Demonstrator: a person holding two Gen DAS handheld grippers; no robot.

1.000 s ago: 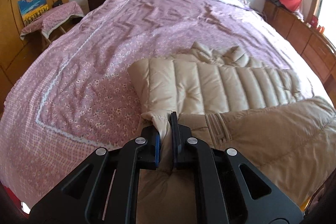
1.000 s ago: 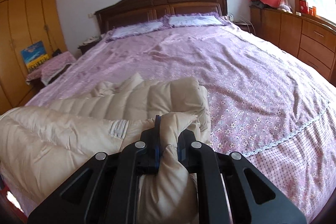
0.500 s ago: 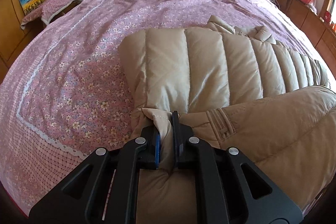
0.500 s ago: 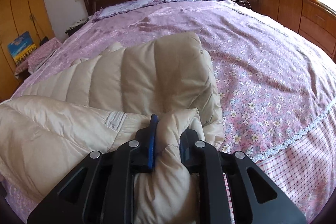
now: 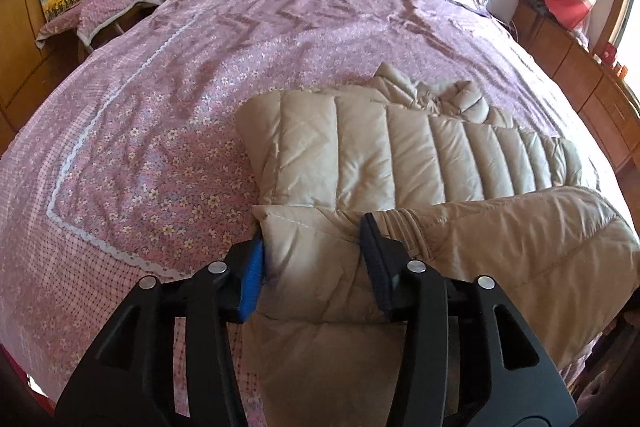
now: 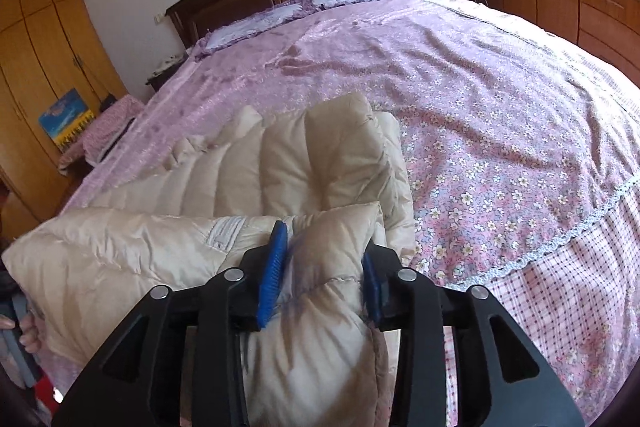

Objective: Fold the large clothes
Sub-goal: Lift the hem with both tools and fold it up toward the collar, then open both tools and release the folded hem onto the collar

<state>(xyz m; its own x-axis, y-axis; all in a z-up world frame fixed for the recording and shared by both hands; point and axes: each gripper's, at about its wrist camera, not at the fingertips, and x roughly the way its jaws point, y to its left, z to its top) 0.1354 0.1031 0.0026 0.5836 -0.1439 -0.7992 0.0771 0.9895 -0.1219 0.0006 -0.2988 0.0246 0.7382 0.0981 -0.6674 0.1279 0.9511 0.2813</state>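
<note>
Left wrist view: the left hand-held gripper [image 5: 312, 259] is standing open, its jaws having just been opening. The near edge of the beige down jacket [image 5: 400, 163] is lying loosely between the fingers, bulging up after release; whether the blue pad [image 5: 251, 279] is still brushing the fabric is hard to tell. The jacket is lying on the purple floral bed [image 5: 160, 131], at the near right part of it. The hem edge is resting over the quilted body, which suggests a fold is being laid down and let go. The jacket's far end, probably the collar, is bunching behind the quilted panel and is hard to read. The lower part is being hidden by the gripper body.

Right wrist view: the right hand-held gripper [image 6: 326, 259] is likewise standing open, jaws just having been opening, with the jacket's other near corner puffing between the fingers. Dark smears on the fabric there may be shadow or motion blur. A person's fingertips [image 6: 28, 335] are being cut off at the left frame edge.
</note>
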